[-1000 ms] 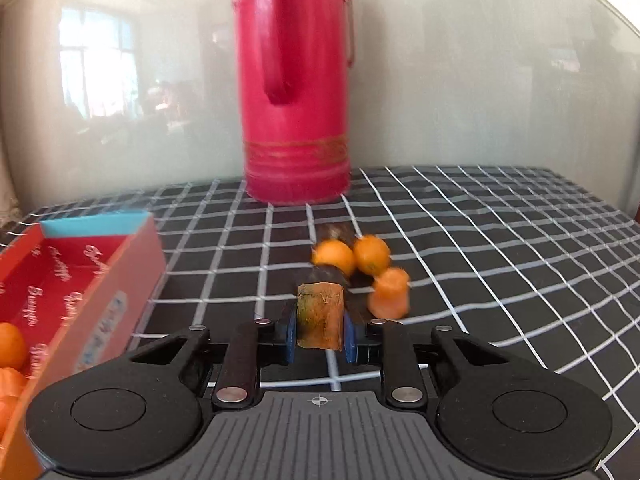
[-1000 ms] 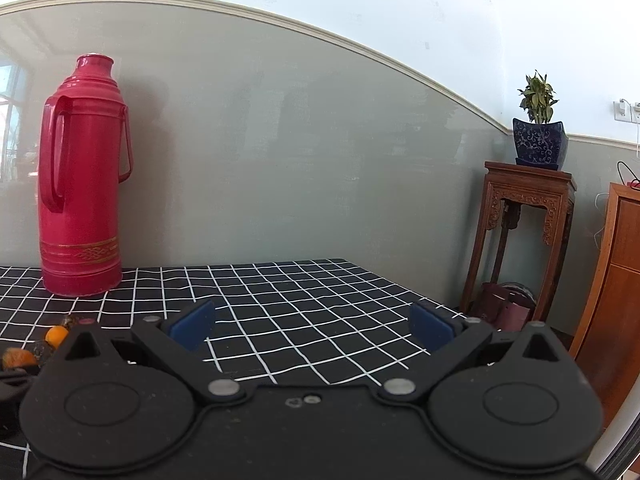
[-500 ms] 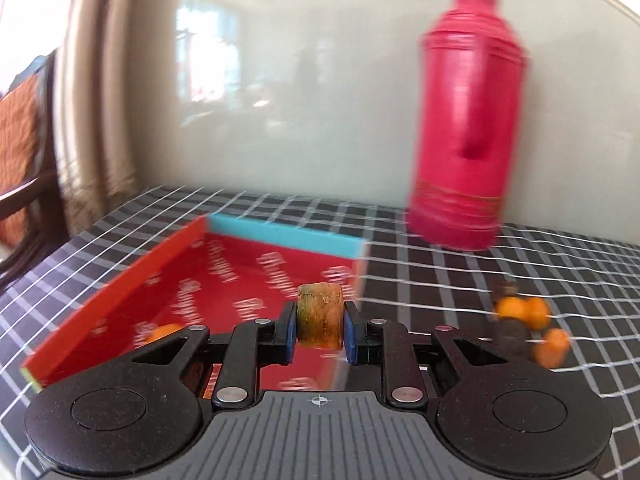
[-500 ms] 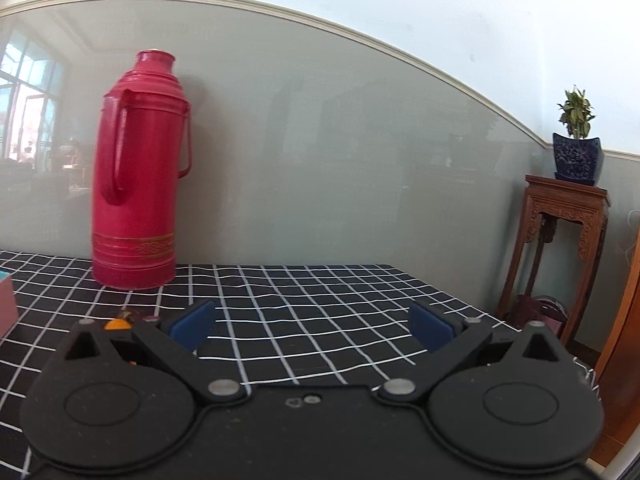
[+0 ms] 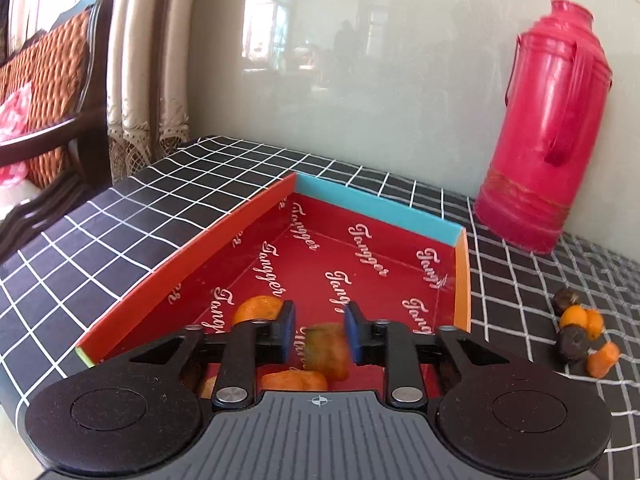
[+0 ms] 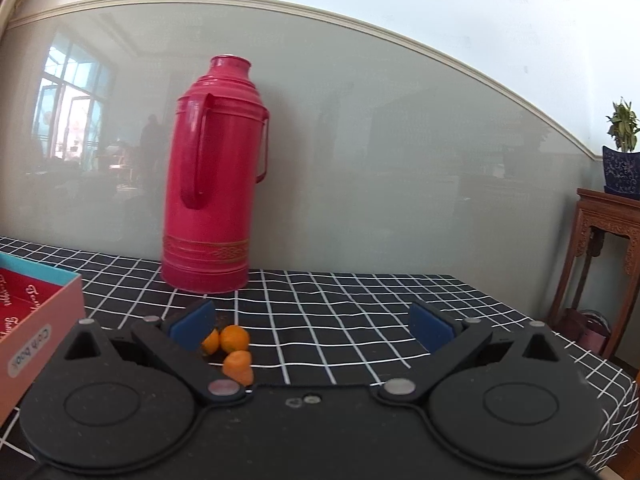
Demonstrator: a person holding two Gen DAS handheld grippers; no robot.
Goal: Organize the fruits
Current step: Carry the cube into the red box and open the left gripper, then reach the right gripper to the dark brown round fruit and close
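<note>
My left gripper hangs open over the red box. A brownish-green fruit sits just below and between its blue pads, free of them. Orange fruits lie in the box near its front. A small pile of orange and dark fruits lies on the checked cloth right of the box; it also shows in the right wrist view. My right gripper is wide open and empty, low over the table, with the pile by its left pad.
A tall red thermos stands at the back against the grey wall, also in the left view. A chair and curtain stand left of the table. A wooden stand with a potted plant stands right.
My left gripper swung left from the fruit pile to over the box, then opened and let go of the brownish-green fruit. My right gripper turned left toward the pile and thermos.
</note>
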